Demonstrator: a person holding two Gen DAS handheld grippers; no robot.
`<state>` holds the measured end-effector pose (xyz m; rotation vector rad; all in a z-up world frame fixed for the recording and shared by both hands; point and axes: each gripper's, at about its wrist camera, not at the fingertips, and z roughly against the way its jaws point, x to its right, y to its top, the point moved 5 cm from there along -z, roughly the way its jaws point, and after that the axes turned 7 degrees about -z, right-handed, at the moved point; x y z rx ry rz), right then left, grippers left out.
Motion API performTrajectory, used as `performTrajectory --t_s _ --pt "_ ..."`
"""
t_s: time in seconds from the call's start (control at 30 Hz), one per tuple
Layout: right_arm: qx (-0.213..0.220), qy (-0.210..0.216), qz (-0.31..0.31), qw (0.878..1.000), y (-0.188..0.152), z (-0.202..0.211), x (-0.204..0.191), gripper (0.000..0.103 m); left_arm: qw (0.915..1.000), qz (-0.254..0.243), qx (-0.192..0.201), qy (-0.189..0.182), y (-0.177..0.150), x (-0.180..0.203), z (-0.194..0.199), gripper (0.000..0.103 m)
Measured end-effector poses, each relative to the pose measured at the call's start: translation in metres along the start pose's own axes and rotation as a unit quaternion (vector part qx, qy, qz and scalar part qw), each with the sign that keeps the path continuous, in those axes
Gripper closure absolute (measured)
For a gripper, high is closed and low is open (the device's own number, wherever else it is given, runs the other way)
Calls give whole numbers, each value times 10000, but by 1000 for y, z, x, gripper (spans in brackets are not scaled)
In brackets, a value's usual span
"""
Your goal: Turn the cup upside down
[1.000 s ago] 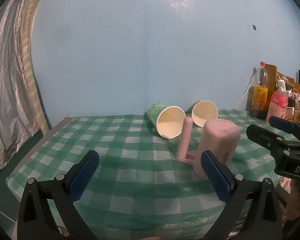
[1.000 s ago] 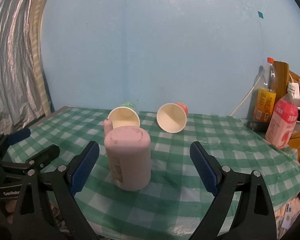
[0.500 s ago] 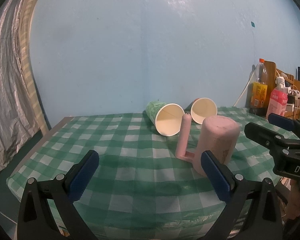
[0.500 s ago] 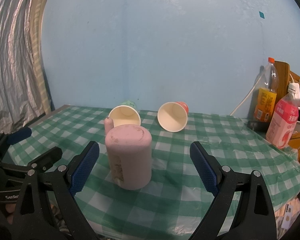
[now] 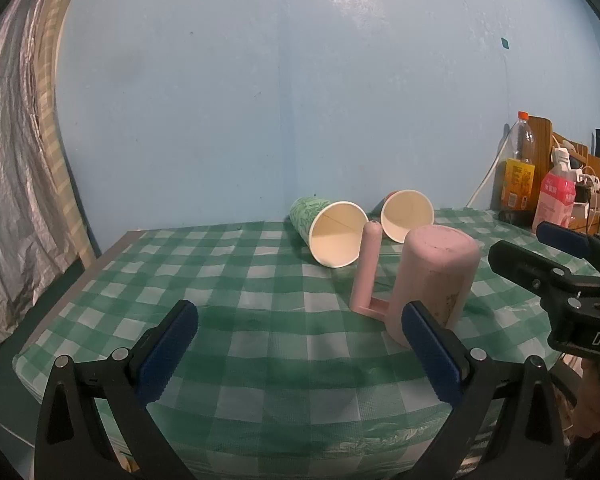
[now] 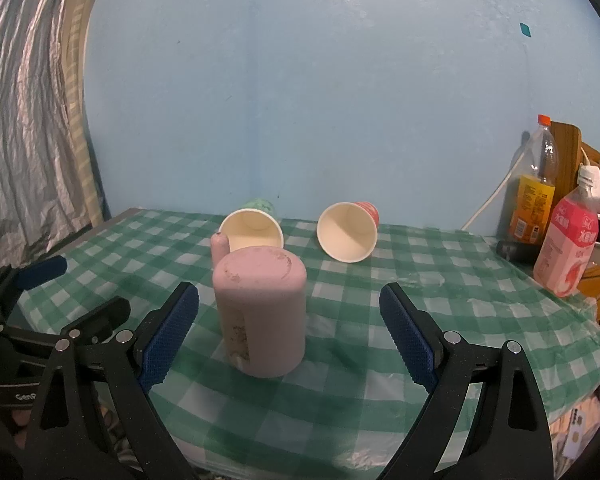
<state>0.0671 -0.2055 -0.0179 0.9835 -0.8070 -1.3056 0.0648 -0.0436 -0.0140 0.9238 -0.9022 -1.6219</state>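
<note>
The pink cup [image 6: 260, 312] stands upside down on the checked bench [image 6: 440, 280] near its front edge, base up, handle [image 6: 219, 245] on its far left side. The right gripper [image 6: 289, 338] hangs before it with fingers [image 6: 168, 338] spread wide; the cup sits between them, nearer the left one, touching neither. Behind, toward the back edge, a green paper cup [image 6: 252, 226] and a red one [image 6: 349, 236] lie on their sides, mouths facing the camera. The left gripper [image 6: 40, 280] shows at the left edge. Two bottles [image 6: 534, 192] stand at the right edge.
</note>
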Motion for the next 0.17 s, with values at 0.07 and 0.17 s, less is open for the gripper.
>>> performTrajectory --t_s 0.07,0.17 --pt "-7 1 4 10000 0 0 0 12 10000 -19 11 13 -1 0 0 0" --pt "-4 3 4 10000 0 0 0 12 10000 -36 3 25 -1 -1 0 0"
